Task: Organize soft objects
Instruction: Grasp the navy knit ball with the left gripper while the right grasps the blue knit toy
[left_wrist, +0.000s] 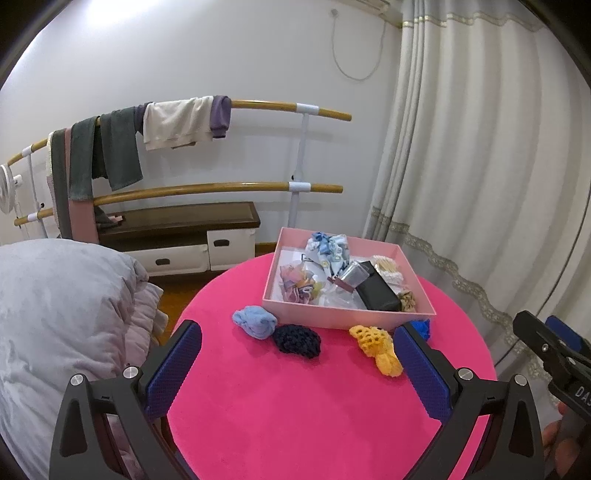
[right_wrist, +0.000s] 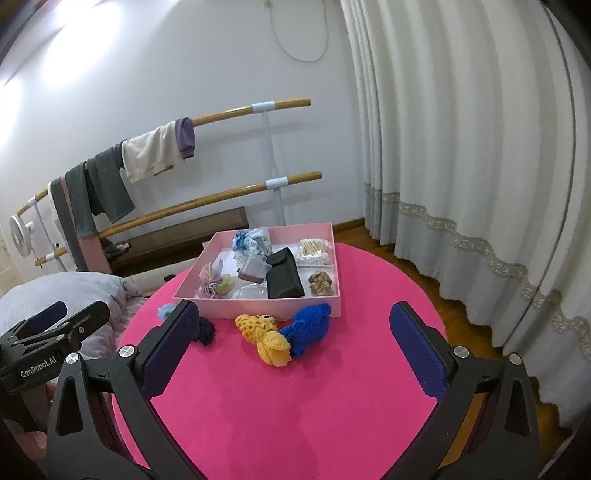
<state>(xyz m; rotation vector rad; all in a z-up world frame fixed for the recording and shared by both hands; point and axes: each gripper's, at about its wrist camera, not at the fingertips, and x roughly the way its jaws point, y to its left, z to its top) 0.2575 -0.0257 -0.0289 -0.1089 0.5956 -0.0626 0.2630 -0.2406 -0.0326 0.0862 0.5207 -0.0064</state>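
Note:
Four soft pieces lie on the round pink table (left_wrist: 295, 413) in front of a pink box (left_wrist: 343, 316): a light blue one (left_wrist: 255, 320), a dark navy crochet one (left_wrist: 297, 340), a yellow crochet one (left_wrist: 378, 349) and a bright blue crochet one (right_wrist: 308, 326). The box (right_wrist: 258, 308) holds patterned fabric, a black case (right_wrist: 283, 277), cotton swabs and small scrunchies. My left gripper (left_wrist: 297, 365) hovers open just short of the navy piece. My right gripper (right_wrist: 291, 345) is open too, with the yellow (right_wrist: 267, 339) and bright blue pieces between its fingertips' line of sight.
A grey duvet (left_wrist: 55, 314) bulges at the table's left. Behind stand a double wooden rail (left_wrist: 221, 186) hung with clothes and a low bench with drawers. White curtains (left_wrist: 480, 166) fall to the wooden floor on the right. The table edge is close on all sides.

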